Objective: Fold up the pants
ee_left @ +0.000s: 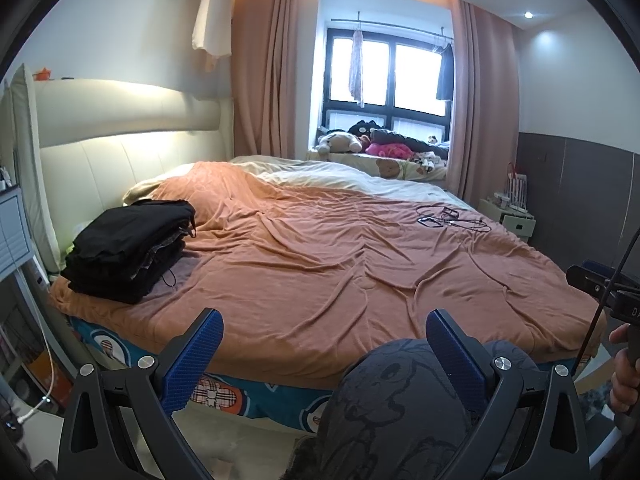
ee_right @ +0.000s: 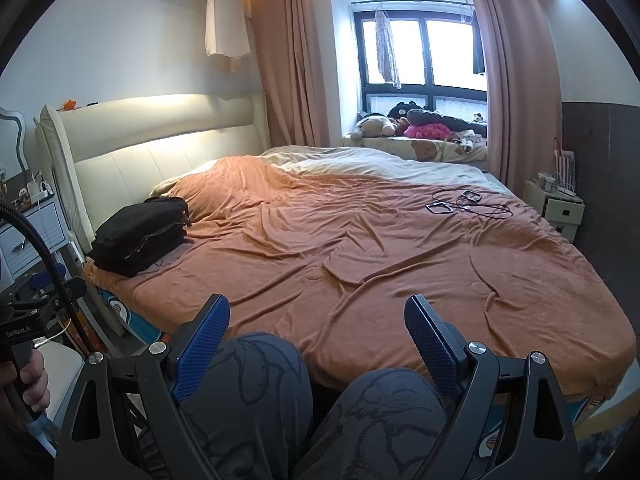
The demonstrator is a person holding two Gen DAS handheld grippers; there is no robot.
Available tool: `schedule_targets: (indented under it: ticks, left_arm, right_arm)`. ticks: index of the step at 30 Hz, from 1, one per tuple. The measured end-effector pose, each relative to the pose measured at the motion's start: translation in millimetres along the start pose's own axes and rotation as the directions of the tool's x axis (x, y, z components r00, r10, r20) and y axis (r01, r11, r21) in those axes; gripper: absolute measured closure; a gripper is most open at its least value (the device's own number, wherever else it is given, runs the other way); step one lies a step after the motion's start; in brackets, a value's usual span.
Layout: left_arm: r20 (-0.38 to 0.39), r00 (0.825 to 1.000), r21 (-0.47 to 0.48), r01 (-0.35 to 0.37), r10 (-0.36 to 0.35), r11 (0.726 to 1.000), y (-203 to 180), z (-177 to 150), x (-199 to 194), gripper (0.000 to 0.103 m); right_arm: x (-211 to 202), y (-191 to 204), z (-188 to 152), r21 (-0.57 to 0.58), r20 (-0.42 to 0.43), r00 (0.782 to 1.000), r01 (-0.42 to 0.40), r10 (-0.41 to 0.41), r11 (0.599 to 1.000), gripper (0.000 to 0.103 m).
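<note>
A stack of folded black pants [ee_left: 128, 244] [ee_right: 140, 236] lies at the left head end of the bed, next to the cream headboard. My left gripper [ee_left: 324, 320] stands open near the bed's front edge, with nothing between its blue pads. My right gripper [ee_right: 318, 306] is open too and holds nothing. Both hover far from the stack, above the person's knees [ee_left: 400, 408] [ee_right: 248, 392], which are clad in dark grey patterned cloth. No unfolded pants show on the bed.
The orange blanket [ee_left: 340, 264] [ee_right: 360, 256] covers the bed in shallow wrinkles. Phones and black cables [ee_left: 448, 218] [ee_right: 464, 206] lie at its far right. Plush toys [ee_left: 340, 142] sit on the window sill. A white nightstand [ee_right: 560, 204] stands to the right.
</note>
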State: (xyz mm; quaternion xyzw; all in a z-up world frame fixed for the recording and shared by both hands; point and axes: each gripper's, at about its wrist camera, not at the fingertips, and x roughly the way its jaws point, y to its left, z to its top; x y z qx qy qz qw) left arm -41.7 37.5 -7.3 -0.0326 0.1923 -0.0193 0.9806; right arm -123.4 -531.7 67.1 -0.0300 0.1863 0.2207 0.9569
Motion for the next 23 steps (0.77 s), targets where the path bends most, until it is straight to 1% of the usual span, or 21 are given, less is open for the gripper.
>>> schedule_targets:
  ticks: [9,12,23]
  left_arm:
    - [0.008,1.000,0.000,-0.002,0.002,1.000,0.3,1.7,-3.8,0.001]
    - [0.013,1.000,-0.006,-0.017,0.017,1.000,1.4,2.7,-4.7,0.001]
    - [0.029,0.999,-0.005,-0.014,0.014,1.000,4.7,3.6,-9.6,0.001]
  right_arm:
    - [-2.5,-0.2,-0.4,-0.008,0.004,1.000,0.001,-0.001,1.000,0.014]
    - [-2.8,-1.0,-0.1,-0.010,0.004,1.000,0.001,-0.001,1.000,0.014]
    - [-2.0,-4.1,2.4,-0.007,0.002,1.000,0.003,-0.003,1.000,0.014]
